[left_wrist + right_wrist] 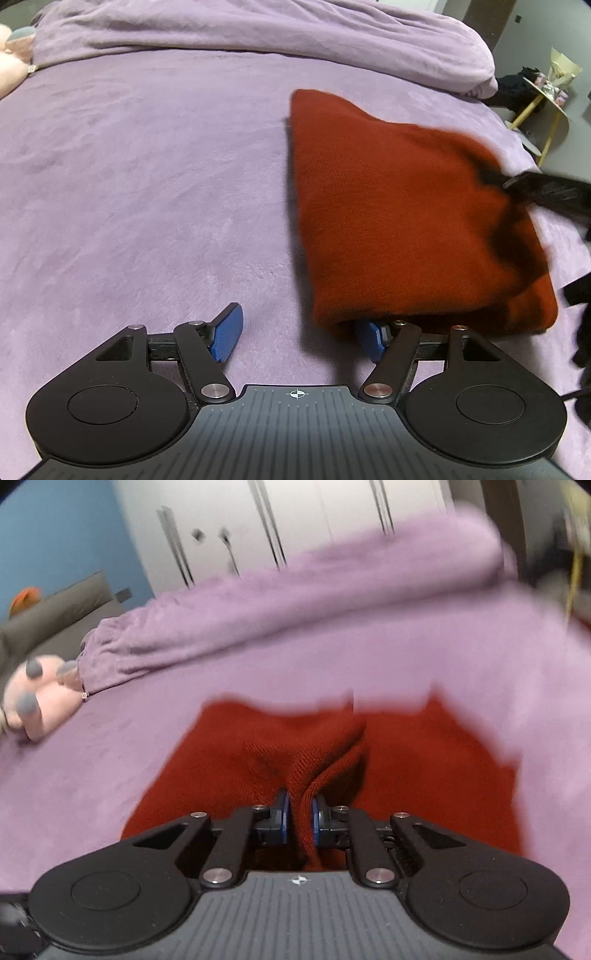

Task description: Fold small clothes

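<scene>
One red knit garment lies folded on the purple bed cover, one side lifted. The right claw is clamped on a pinched ridge of that knit, angled down at the bed. The left claw hovers low beside the garment's near edge, its blue pads well apart with nothing between them; the knit partly covers one pad. The right view is blurred, so the garment's far edge is hard to make out. A pink plush toy lies farther off on the bed.
</scene>
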